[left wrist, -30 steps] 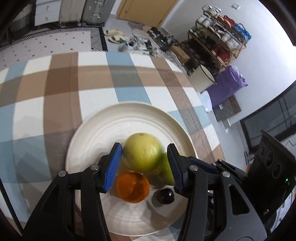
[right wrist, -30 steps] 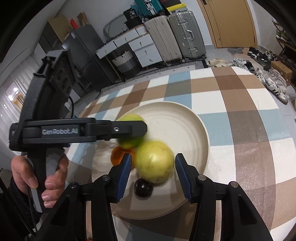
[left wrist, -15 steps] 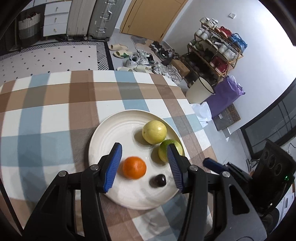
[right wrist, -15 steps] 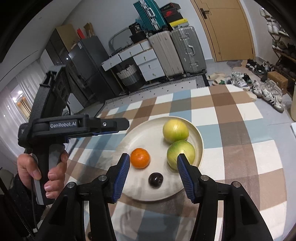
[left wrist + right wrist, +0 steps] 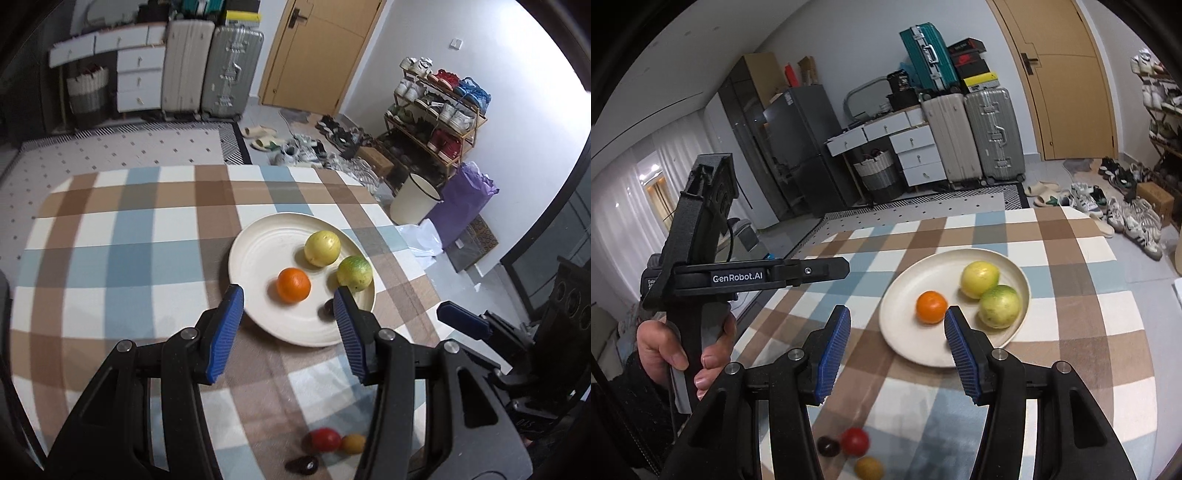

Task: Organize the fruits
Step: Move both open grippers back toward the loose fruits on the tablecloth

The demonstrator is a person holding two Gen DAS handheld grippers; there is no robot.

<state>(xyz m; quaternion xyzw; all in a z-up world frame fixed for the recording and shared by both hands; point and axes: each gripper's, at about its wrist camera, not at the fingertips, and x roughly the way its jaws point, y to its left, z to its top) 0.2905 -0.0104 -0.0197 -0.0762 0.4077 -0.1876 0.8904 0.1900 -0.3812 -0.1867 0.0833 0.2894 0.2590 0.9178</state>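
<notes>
A cream plate (image 5: 258, 254) (image 5: 916, 280) on the checked tablecloth holds a yellow fruit (image 5: 322, 248) (image 5: 979, 274), a green fruit (image 5: 354, 273) (image 5: 1000, 306), an orange (image 5: 293, 285) (image 5: 931, 307) and a small dark fruit (image 5: 328, 309) half hidden behind my left finger. Near the table's front edge lie a red fruit (image 5: 325, 439) (image 5: 855, 441), a small yellow-orange fruit (image 5: 352, 443) (image 5: 868, 468) and a dark fruit (image 5: 303, 464) (image 5: 827, 446). My left gripper (image 5: 288, 332) is open and empty, held above and short of the plate. My right gripper (image 5: 895, 350) is open and empty too.
The table (image 5: 110, 258) has its far edge toward a rug. Suitcases (image 5: 212, 70), drawers, a door, a shoe rack (image 5: 436, 110) and a white bin (image 5: 413, 199) stand beyond. A hand holds the left gripper's handle (image 5: 698, 280) at the left of the right wrist view.
Both grippers have pulled back and up from the plate. The yellow fruit, earlier between the fingers, now lies free on the plate. Three loose fruits have come into view near the front edge.
</notes>
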